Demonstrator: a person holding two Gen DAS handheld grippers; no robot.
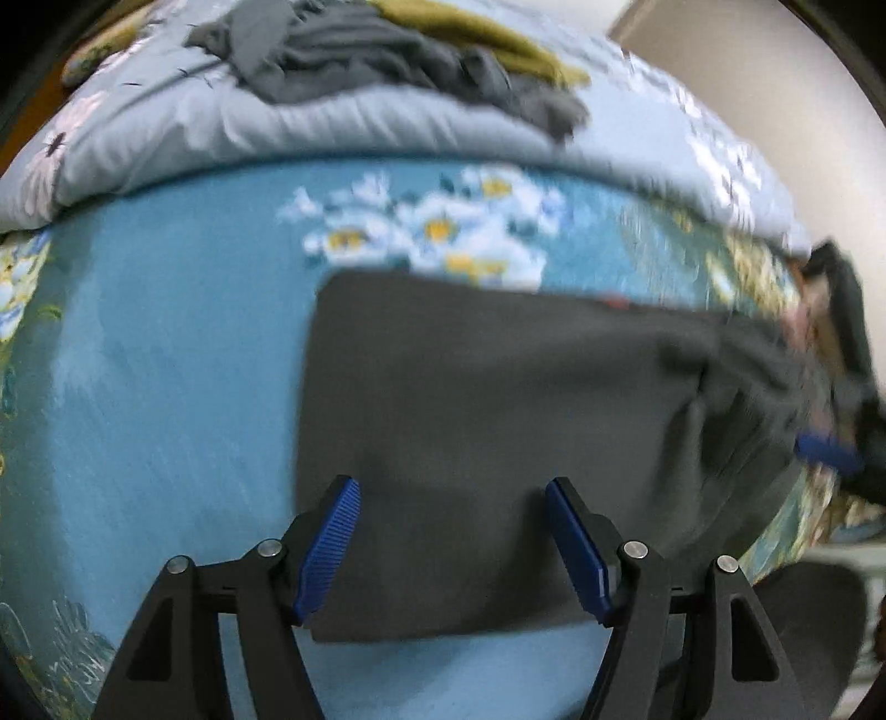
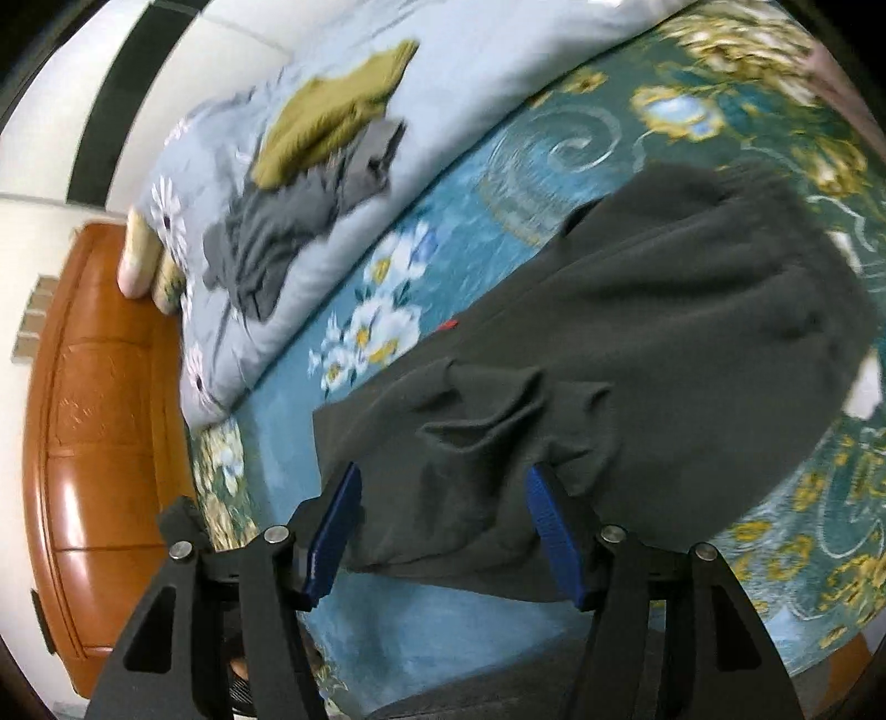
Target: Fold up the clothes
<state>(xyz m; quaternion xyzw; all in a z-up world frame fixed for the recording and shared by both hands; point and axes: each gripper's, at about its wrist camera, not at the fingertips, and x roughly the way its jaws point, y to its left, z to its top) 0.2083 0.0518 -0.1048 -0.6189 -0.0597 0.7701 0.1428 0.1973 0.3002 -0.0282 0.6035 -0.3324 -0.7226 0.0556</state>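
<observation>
Left gripper [image 1: 453,545]: black two-finger tool with ribbed blue pads [image 1: 326,545], jaws spread wide and nothing between the pads; seen through them lies the smooth left half of the dark grey, soft knitted garment [image 1: 487,432]. Right gripper [image 2: 444,540]: same build, jaws apart; its blue pads [image 2: 554,540] straddle the near hem of the garment [image 2: 637,343], but whether the right pad touches a raised wrinkle cannot be told, and no pinch is evident. In the left wrist view the right gripper [image 1: 830,448] appears blurred at the garment's rumpled right end.

The garment lies on the teal floral bedsheet [image 1: 166,360], flat at one end, bunched into ridges at the other. Beyond it: a pale blue-grey folded quilt [image 1: 332,133] bearing a crumpled mid-grey garment [image 1: 360,61] and an olive-yellow garment [image 1: 482,33]. An orange-brown wooden headboard [image 2: 94,443] bounds the bed in the right wrist view.

Handling, as judged: light, limp, non-slippery and unbreakable cloth that will drape and sag when lifted. Best taken at two corners of one hem, each pinched through all layers, then carried over evenly.
</observation>
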